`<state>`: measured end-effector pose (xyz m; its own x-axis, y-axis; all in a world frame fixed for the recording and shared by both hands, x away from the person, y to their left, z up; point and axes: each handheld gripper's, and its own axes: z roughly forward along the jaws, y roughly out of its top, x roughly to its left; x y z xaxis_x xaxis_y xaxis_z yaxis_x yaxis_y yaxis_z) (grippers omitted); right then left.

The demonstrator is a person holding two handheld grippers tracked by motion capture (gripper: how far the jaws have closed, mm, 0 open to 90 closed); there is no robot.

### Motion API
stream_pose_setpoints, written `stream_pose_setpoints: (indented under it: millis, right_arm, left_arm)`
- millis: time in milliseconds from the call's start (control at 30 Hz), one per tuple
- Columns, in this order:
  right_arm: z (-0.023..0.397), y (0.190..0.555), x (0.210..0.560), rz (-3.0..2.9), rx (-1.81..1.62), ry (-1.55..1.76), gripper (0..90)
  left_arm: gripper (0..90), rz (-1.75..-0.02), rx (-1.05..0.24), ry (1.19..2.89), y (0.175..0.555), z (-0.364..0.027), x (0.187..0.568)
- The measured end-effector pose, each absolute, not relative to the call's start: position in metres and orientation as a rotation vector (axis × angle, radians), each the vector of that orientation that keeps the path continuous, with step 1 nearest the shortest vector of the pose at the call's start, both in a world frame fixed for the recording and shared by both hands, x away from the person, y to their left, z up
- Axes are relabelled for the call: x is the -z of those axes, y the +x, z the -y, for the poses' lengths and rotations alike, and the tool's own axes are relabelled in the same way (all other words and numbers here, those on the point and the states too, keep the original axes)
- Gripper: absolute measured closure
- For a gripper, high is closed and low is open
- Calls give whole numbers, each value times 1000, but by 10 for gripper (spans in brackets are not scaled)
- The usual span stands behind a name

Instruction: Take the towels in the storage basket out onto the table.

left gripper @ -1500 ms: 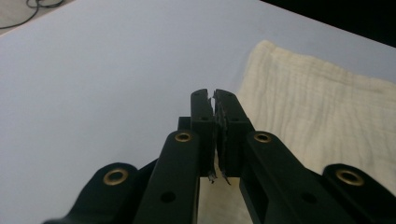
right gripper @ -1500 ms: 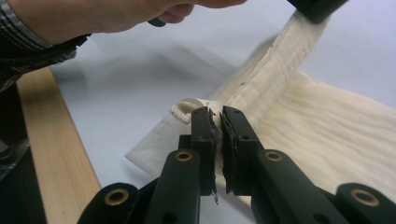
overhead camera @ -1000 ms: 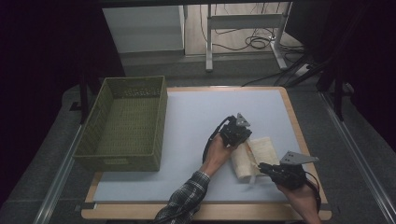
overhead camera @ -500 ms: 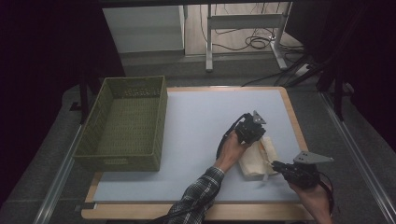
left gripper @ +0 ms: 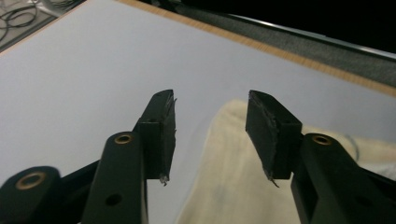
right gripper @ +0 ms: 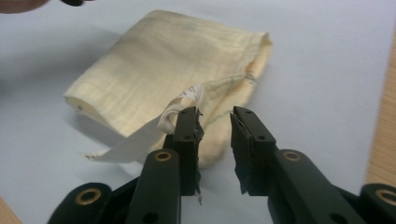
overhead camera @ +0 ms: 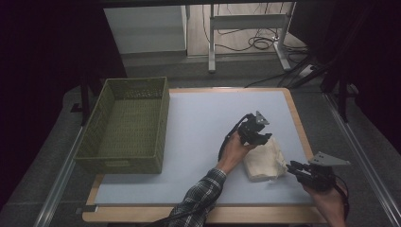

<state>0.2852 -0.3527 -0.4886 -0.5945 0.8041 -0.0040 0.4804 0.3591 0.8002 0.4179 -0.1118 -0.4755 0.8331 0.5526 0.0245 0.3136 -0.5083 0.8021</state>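
Note:
A folded cream cloth (overhead camera: 263, 159) lies on the pale blue mat (overhead camera: 198, 123) near its right edge. My left gripper (overhead camera: 261, 140) hovers over the cloth's far left corner. Its jaws have just been opening and stand apart, with the cloth (left gripper: 233, 186) below the gap and neither pad pressing on it. My right gripper (overhead camera: 289, 166) sits at the cloth's near right corner. Its jaws have also just been opening, and a narrow gap (right gripper: 215, 123) shows between them. The cloth (right gripper: 173, 60) lies just beyond, and its white label (right gripper: 135, 140) curls against one fingertip.
A green woven basket (overhead camera: 163, 118) stands on the table's left side. The wooden table edge (overhead camera: 302, 132) runs close to the cloth's right. A person's checked sleeve (overhead camera: 201, 198) comes in from the bottom, and desk legs and cables lie beyond the far edge.
Both grippers have shifted to the right and their jaws have opened. The cloth, a longer strip before, now lies as a compact fold on the mat.

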Motion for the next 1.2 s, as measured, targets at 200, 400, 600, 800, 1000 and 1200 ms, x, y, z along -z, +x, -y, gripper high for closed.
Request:
stream_pose_setpoints:
  millis: [200,400,600,800,1000,1200]
  right_arm:
    - [361,284,480,-2196,-1088,1147,650]
    - [354,289,470,-2195,-1093,1133,588]
    - [341,304,481,-2244,-1033,1142,562]
    - [348,311,501,-2251,-996,1222,562]
    - [355,308,509,-2298,-1064,1288,714]
    - [354,306,508,-2324,-1107,1297,880]
  left_arm:
    - [500,-666,-362,2169,415,84,480]
    - [476,-703,-330,2202,416,64,487]
    - [479,-709,-299,2232,417,63,501]
    - [568,-708,-241,2239,418,63,509]
    - [767,-680,-185,2264,417,65,511]
    - [888,-653,-199,2266,415,61,506]
